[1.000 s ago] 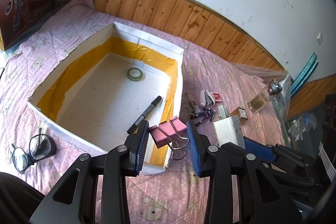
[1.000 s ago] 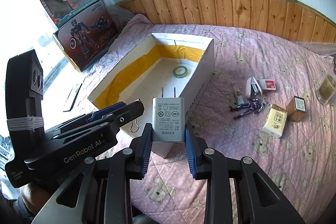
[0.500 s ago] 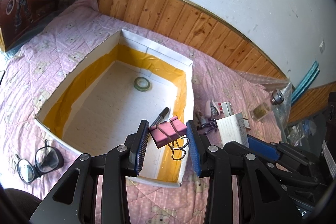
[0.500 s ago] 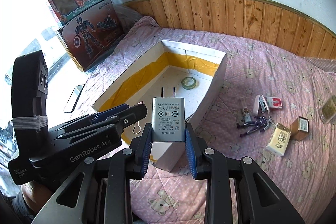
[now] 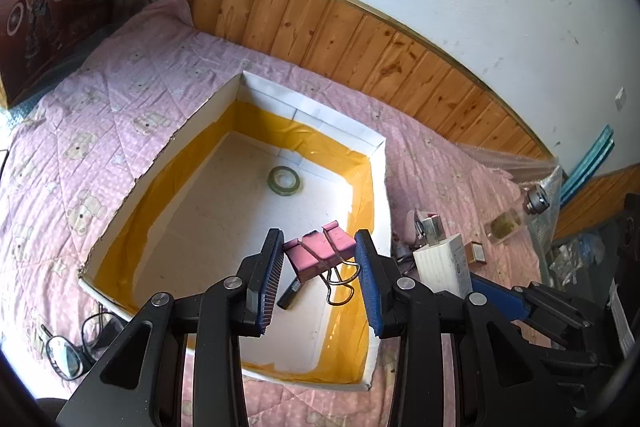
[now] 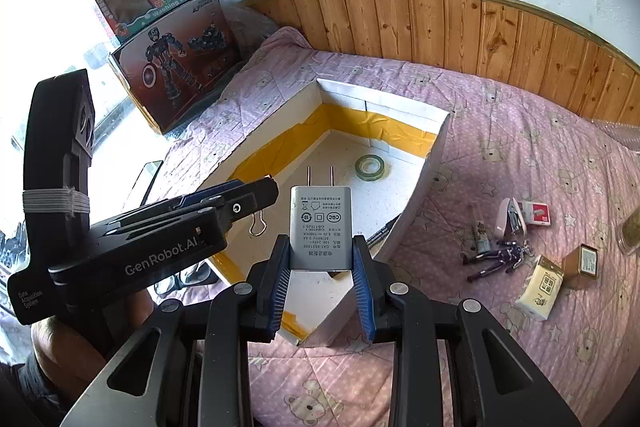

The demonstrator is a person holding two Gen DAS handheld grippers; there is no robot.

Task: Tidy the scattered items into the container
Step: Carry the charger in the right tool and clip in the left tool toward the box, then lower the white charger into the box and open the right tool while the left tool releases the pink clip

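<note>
My left gripper (image 5: 318, 259) is shut on a pink binder clip (image 5: 320, 255), held above the near right part of the white box with yellow tape lining (image 5: 176, 143). Inside the box lie a green tape roll (image 5: 285, 180) and a black marker (image 5: 292, 293), partly hidden by the clip. My right gripper (image 6: 320, 261) is shut on a grey wall charger (image 6: 321, 225), prongs pointing up, over the box's near corner (image 6: 320, 323). The left gripper (image 6: 256, 193) shows at left in the right wrist view, its clip's wire handle hanging below.
On the pink bear quilt right of the box lie a purple figure (image 6: 500, 257), a small stapler (image 6: 510, 219), a red card box (image 6: 538, 215), a yellow packet (image 6: 540, 287) and a brown box (image 6: 584, 261). Glasses (image 5: 68, 347) lie left of the box. Toy boxes (image 6: 176, 63) lean at the far left.
Both grippers have moved toward the box with their loads; the box now sits closer and more under the fingers. Neither grip has changed.
</note>
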